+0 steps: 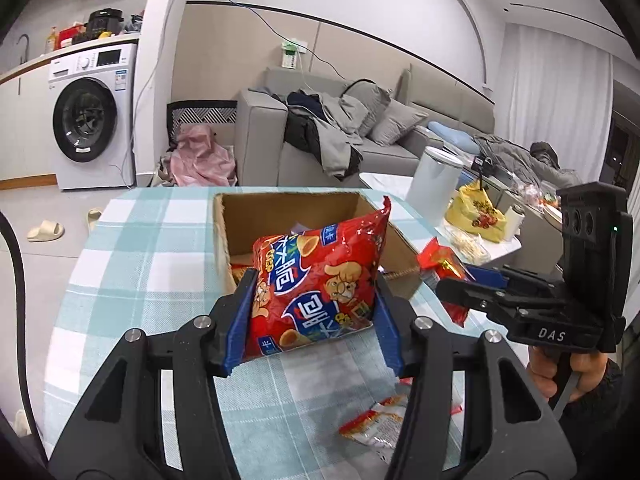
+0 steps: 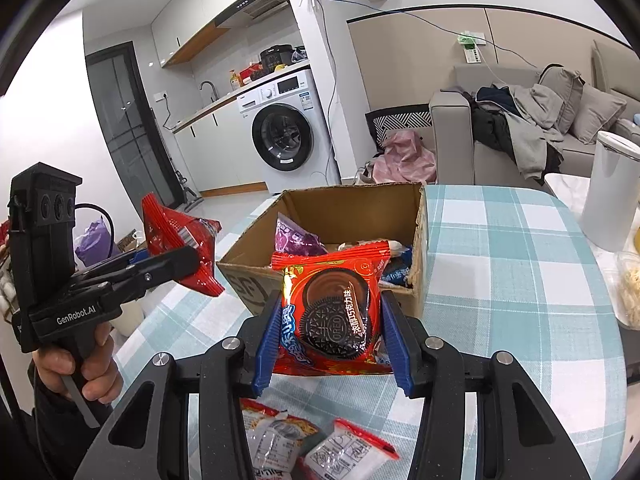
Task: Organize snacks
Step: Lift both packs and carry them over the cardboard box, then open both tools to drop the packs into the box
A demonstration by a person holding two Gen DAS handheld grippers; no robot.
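My left gripper [image 1: 314, 312] is shut on a red chip bag [image 1: 316, 288], held up in front of the open cardboard box [image 1: 288, 208]. That gripper and its red bag [image 2: 180, 240] also show at the left of the right wrist view. My right gripper [image 2: 326, 336] is shut on a red Oreo packet [image 2: 332, 312], lifted just before the box [image 2: 340, 208]; from the left wrist view it [image 1: 472, 288] appears at the right with the packet [image 1: 440, 264]. Inside the box lie a purple packet [image 2: 296, 236] and other snacks.
Small red and white snack packets [image 2: 312, 444] lie on the checked tablecloth [image 2: 500, 280] below the grippers. A white canister [image 2: 612, 192] and a clear food tub [image 2: 630, 288] stand at the right. A sofa [image 1: 304, 148] and a washing machine [image 1: 92, 116] are behind.
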